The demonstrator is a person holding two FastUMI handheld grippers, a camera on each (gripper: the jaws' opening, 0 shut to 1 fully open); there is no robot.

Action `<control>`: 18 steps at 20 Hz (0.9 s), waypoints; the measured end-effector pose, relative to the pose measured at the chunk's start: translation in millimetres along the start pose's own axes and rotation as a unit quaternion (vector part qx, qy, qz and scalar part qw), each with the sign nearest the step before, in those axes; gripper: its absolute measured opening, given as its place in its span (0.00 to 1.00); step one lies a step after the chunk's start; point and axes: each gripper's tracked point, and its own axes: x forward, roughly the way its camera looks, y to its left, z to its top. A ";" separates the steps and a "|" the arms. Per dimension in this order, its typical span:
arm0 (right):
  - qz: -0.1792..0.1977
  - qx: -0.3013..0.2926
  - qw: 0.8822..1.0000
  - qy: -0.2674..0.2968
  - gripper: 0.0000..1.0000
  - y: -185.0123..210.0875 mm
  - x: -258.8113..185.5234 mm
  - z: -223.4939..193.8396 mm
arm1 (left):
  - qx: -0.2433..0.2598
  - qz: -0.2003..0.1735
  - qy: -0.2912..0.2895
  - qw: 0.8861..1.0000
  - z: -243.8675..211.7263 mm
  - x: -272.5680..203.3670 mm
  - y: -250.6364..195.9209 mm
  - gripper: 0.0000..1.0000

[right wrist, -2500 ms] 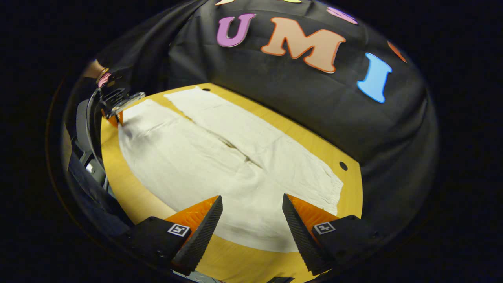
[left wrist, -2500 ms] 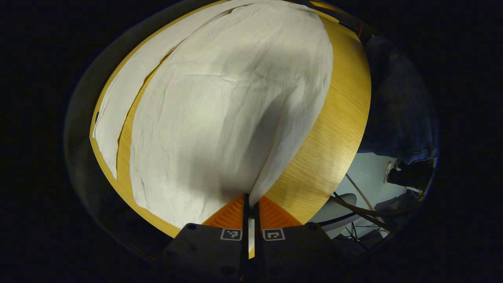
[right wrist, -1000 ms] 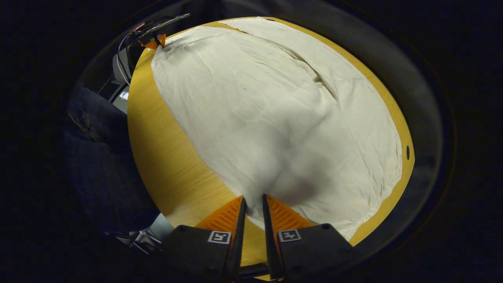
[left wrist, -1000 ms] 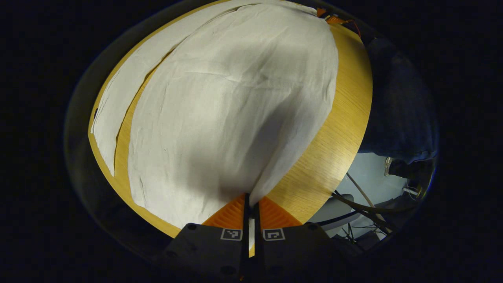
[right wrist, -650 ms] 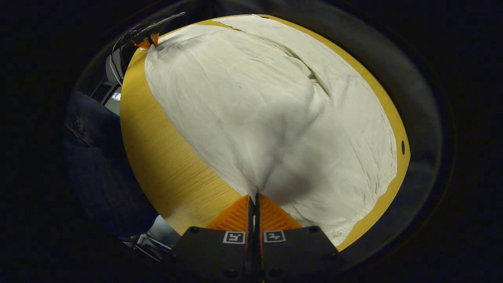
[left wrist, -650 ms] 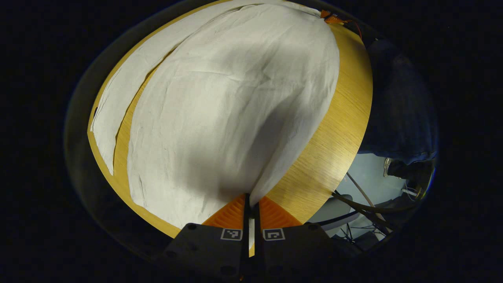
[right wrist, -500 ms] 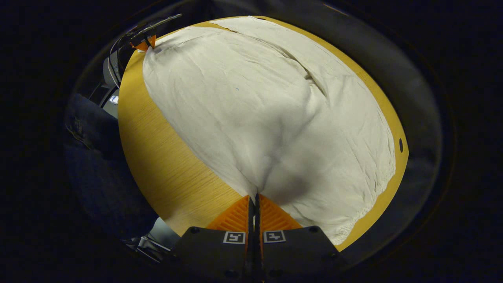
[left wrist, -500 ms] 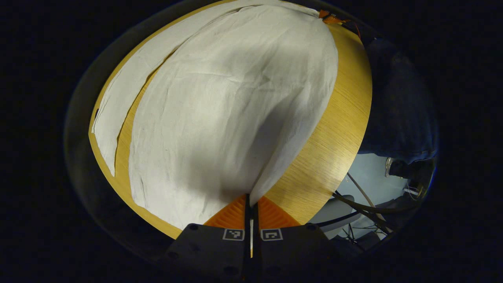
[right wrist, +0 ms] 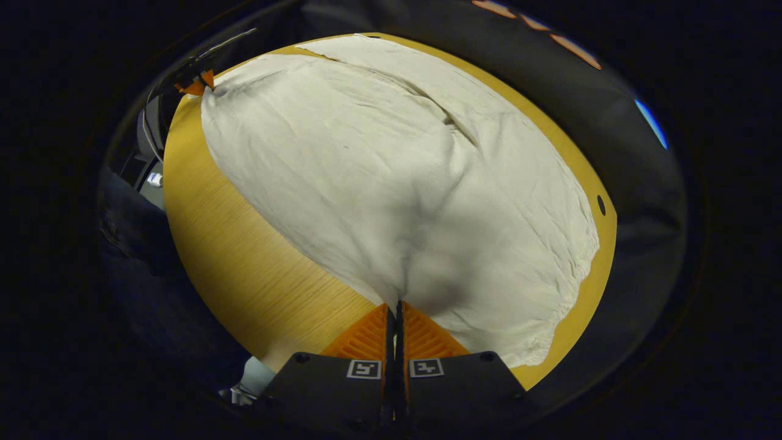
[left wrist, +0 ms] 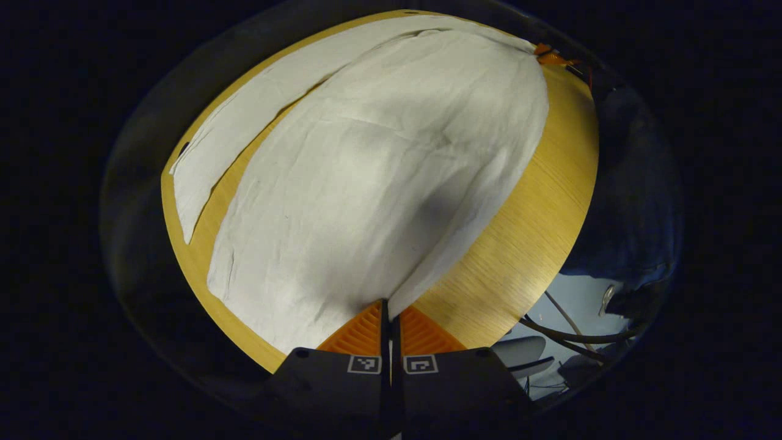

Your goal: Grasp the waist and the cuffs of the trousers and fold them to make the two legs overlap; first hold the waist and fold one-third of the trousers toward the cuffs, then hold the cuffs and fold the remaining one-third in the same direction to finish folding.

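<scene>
Trousers (left wrist: 366,177) pinched at both ends on the table (left wrist: 525,232).
Left gripper (left wrist: 387,308) has its jaws together on the near cuff's corner; right gripper (right wrist: 396,310) has its jaws together on the waist's near corner. The pale cloth lies spread flat between them, legs side by side, slightly parted.

right claw (right wrist: 393,305): was open above trousers (right wrist: 391,177), now pinched on waist edge | near edge lifting off table (right wrist: 244,256)
</scene>
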 end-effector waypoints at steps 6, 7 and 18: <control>-0.040 0.108 0.991 -0.065 0.02 -22.8 -20.2 47.1 | -0.138 0.123 -0.096 0.978 72.0 -24.3 94.0 0.00; -0.050 0.129 0.987 -0.080 0.02 -30.4 -24.4 60.0 | -0.153 0.147 -0.115 0.971 90.1 -28.8 114.6 0.00; -0.139 0.339 0.899 -0.240 0.02 -161.8 -63.0 196.0 | -0.254 0.273 -0.249 0.894 301.2 -64.9 292.3 0.00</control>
